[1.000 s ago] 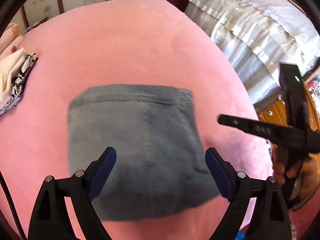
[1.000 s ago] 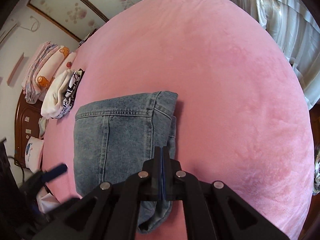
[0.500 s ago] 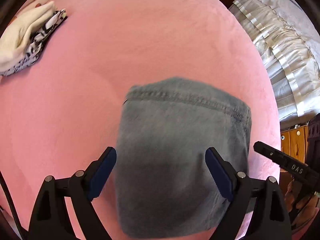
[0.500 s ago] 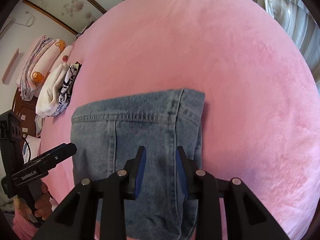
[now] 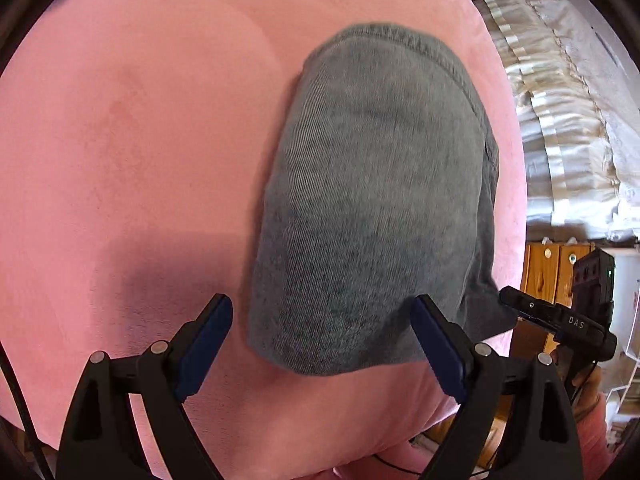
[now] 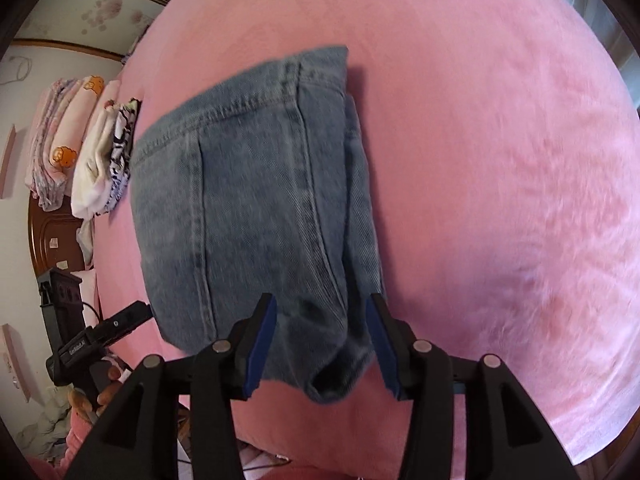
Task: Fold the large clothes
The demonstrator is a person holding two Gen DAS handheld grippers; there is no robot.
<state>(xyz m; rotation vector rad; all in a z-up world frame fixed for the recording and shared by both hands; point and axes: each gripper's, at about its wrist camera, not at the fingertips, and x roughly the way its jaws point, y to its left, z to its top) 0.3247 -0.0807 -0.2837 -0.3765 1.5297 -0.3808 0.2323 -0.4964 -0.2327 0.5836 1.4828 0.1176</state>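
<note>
A pink bed (image 6: 500, 160) with a plush cover filled most of both views, and the folded jeans (image 6: 256, 216) lay flat on it near the front edge, a compact blue denim packet with its stitched hem turned toward the far side. At the far left edge of the bed, in the right wrist view, a stack of folded pink blankets (image 6: 60, 144) rested by the wall, with a smaller pile of white and patterned clothes (image 6: 106, 160) just beside it and close to the jeans. Pale curtains (image 5: 560, 112) hung beyond the bed in the left wrist view, with a wooden cabinet (image 5: 552, 272) below them. The left hand-held gripper (image 5: 322, 344) hovered over the near end of the jeans with its jaws spread wide, one blue pad over bare pink cover, the other over denim, gripping nothing. The right hand-held gripper (image 6: 320, 344) was opening at the near right corner of the jeans; the thick folded edge sat between its blue pads, but they stood clear of the cloth on both sides. A person's fingers (image 6: 106, 388) showed around the left tool's handle.
</note>
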